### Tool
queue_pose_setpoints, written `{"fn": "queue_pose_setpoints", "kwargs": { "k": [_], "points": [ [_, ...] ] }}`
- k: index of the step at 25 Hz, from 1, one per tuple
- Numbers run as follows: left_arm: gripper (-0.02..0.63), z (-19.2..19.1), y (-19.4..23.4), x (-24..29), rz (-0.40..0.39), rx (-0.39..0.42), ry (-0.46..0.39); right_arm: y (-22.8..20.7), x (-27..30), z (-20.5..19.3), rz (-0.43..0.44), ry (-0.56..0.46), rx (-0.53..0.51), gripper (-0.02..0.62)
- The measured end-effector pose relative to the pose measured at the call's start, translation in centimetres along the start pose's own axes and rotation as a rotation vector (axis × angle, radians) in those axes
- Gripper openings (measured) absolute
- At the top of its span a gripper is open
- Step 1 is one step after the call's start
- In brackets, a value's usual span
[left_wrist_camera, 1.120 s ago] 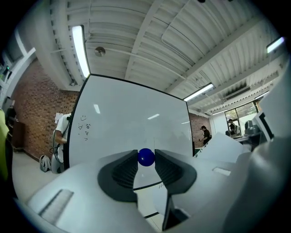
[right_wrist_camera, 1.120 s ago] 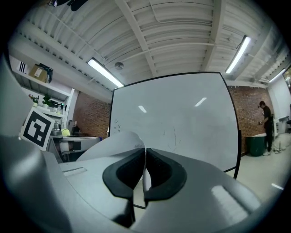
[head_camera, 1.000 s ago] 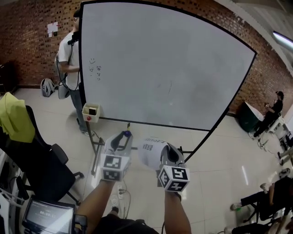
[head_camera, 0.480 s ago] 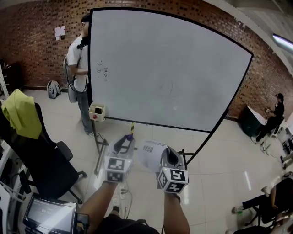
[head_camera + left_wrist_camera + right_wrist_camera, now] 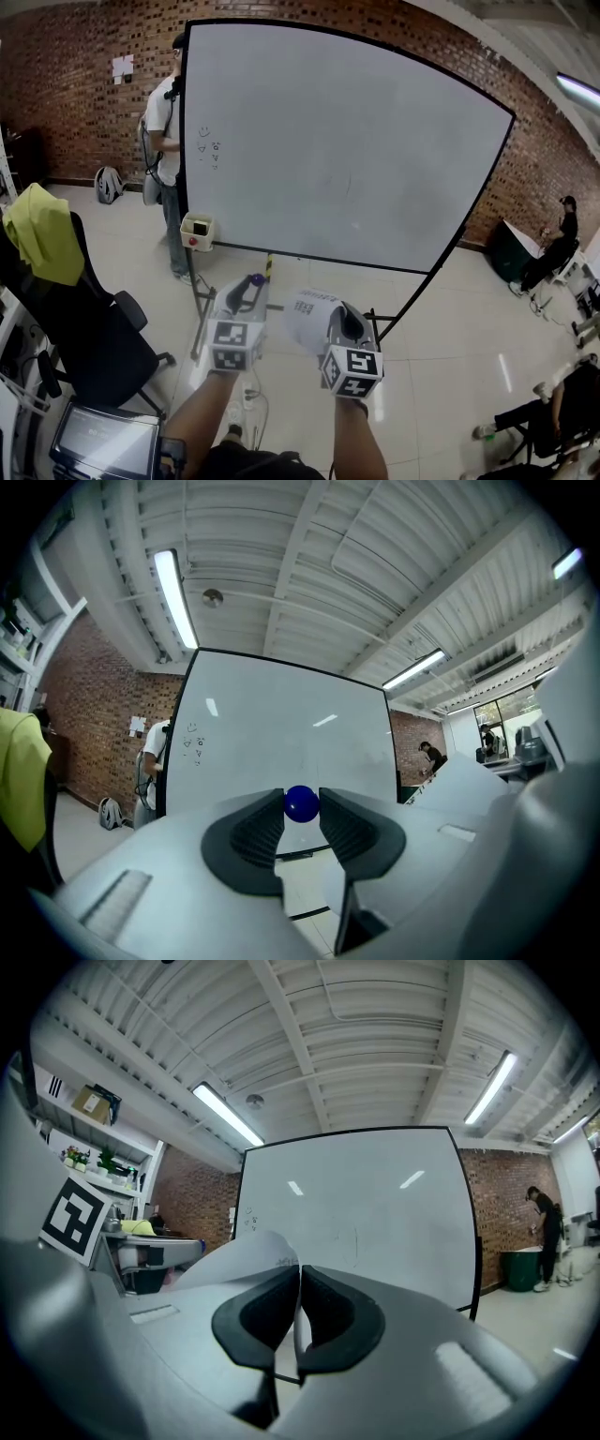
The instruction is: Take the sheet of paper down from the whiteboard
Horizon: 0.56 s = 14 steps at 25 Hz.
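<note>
Sheet of paper [image 5: 307, 315]: off the board, at the lower centre of the head view. It is thin and white with some print near its top edge. Gripped by one margin only, the rest curls limply leftward.
Right tongs [image 5: 299, 1290]: closed to a sliver on that margin. The dark rubbery pads [image 5: 258, 1321] lie flat against both faces, likely so the paper can't slide out.
Left tongs [image 5: 301, 810]: narrowed onto a small blue ball [image 5: 301, 803] at the very tips. The ball is glossy and round, probably the magnet that pinned the sheet, kept aside so it isn't dropped.
Whiteboard [image 5: 347, 141]: fills the upper centre, smooth white in a thin black frame. It is bare apart from small doodles at its upper left.
Progress: the removal looks essentially complete.
</note>
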<state>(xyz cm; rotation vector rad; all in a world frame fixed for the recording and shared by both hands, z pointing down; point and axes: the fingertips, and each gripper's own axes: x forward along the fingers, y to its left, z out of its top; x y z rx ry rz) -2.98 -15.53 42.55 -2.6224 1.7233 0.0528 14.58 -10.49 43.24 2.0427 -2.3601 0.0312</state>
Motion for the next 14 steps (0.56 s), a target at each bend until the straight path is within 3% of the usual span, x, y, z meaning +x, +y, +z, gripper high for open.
{"fn": "queue_pose_setpoints", "kwargs": {
  "k": [14],
  "points": [
    [0.118, 0.95, 0.58, -0.23, 0.005, 0.034, -0.018, 0.31, -0.38, 0.1, 0.003, -0.018, 0.011, 0.014]
  ]
}}
